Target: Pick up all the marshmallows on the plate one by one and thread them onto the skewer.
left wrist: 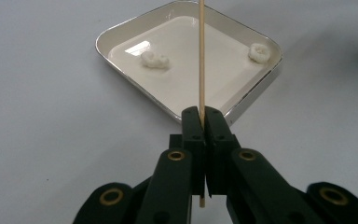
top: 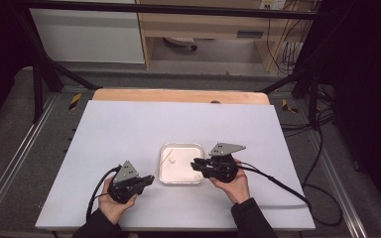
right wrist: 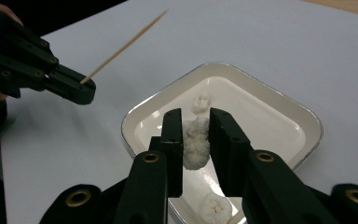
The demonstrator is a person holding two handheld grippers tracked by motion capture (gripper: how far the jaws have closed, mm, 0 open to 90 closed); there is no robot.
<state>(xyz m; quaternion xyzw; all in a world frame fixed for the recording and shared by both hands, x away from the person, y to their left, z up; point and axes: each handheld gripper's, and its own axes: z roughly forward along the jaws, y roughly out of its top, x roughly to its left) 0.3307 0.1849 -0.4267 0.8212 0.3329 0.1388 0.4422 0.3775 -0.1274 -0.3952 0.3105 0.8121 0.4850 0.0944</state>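
Observation:
A white square tray [top: 182, 172] lies mid-table on the white sheet. My left gripper [top: 150, 180] sits at the tray's left, shut on a thin wooden skewer [left wrist: 202, 56] that points out over the tray [left wrist: 228, 70]. Two white lumpy pieces [left wrist: 154, 59] [left wrist: 259, 51] rest in it. My right gripper [right wrist: 196, 116] hangs over the tray [right wrist: 270, 126], shut on another white lumpy piece [right wrist: 196, 144] that is held clear of the tray floor. Below it lie a small piece [right wrist: 201, 102] and a nearer one [right wrist: 214, 207]. The left gripper [right wrist: 81, 91] and its skewer [right wrist: 123, 46] show farther off.
The white sheet [top: 129, 129] covers a wooden table whose far edge [top: 178, 95] shows beyond it. Black cables [top: 278, 183] trail from both grippers toward the near edge. A dark metal frame and shelving stand behind the table.

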